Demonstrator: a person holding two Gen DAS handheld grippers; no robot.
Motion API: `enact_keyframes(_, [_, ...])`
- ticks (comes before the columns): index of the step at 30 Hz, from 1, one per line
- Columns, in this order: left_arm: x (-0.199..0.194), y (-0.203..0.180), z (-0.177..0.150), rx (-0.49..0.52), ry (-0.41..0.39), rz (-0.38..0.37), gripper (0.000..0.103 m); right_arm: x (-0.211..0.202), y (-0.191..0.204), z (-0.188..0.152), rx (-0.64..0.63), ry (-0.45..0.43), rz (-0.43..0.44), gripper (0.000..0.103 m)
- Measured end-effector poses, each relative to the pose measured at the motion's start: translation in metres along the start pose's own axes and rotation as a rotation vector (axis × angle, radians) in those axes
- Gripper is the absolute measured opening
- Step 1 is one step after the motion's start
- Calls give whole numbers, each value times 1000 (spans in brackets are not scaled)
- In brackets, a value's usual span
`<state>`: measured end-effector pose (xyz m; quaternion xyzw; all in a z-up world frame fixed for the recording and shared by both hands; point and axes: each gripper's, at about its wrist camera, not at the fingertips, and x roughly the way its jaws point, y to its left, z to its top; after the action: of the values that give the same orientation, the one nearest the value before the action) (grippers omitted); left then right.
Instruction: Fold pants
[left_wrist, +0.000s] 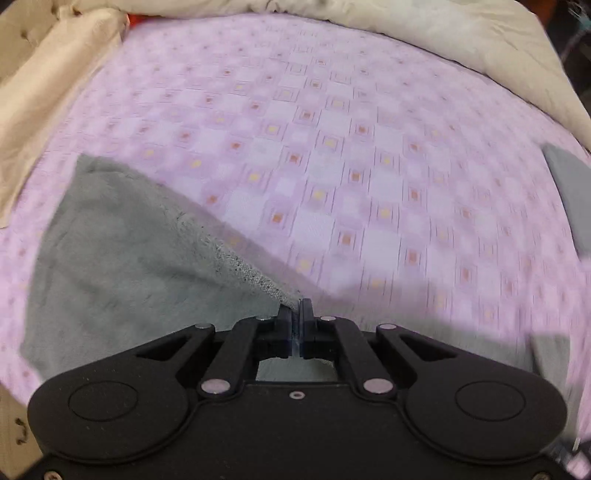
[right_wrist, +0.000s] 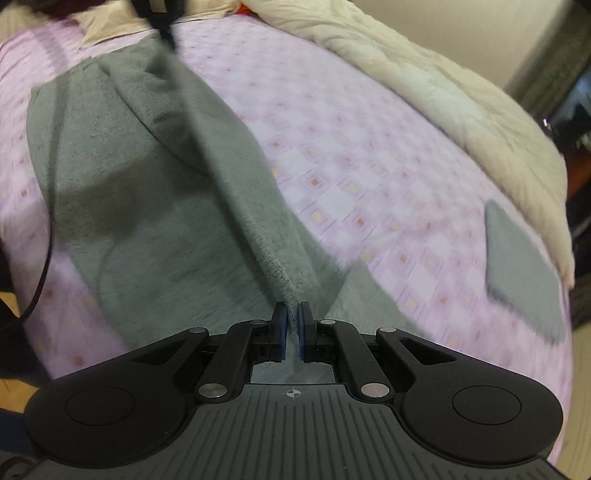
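Pink checkered bedsheet (left_wrist: 332, 147) underneath; my left gripper (left_wrist: 297, 314) and right gripper (right_wrist: 292, 317) both pinch the soft, floppy gray pants (right_wrist: 147, 184) along one edge.

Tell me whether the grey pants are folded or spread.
Partly folded: the grey pants lie on the pink bedsheet with one edge lifted, pinched by both grippers.

Both cameras sit just behind their own tool, looking steeply down along its fingers, close over the bed (left_wrist: 332, 147). The left wrist view faces the pink checked sheet toward the cream duvet (left_wrist: 461, 40). The right wrist view faces much the same way. Both share the grey pants (left_wrist: 129, 240), sheet, duvet and a folded grey piece (right_wrist: 521, 266).
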<state>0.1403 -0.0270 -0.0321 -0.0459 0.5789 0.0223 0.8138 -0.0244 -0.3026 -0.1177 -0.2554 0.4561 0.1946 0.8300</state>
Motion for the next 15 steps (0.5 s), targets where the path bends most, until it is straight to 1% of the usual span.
enact_keyframes(1, [-4,6,-20,10,12,9,6,4,5,-4,5,22,8,7])
enact_keyframes(2, [-1,12,-41,16,41,24,6,10,12,-9,6,49,14,7])
enact_keyframes(5, [24,25,-87,16,152,58,6,19,24,-17,34,120,29,8])
enact_keyframes(7, [46,32,-112,10,217,71,6,10,23,-17,99,116,28,11])
enact_keyframes(9, [58,35,-122,4,246,75,6,-4,16,-13,178,87,24,14])
enact_keyframes(11, [65,37,-126,-1,252,65,6,-17,6,-5,263,48,0,30])
enact_keyframes(13, [68,37,-125,4,246,56,6,-20,-4,6,329,15,-34,31])
enact_keyframes(15, [69,37,-124,11,241,46,6,-13,-12,16,393,11,-91,32])
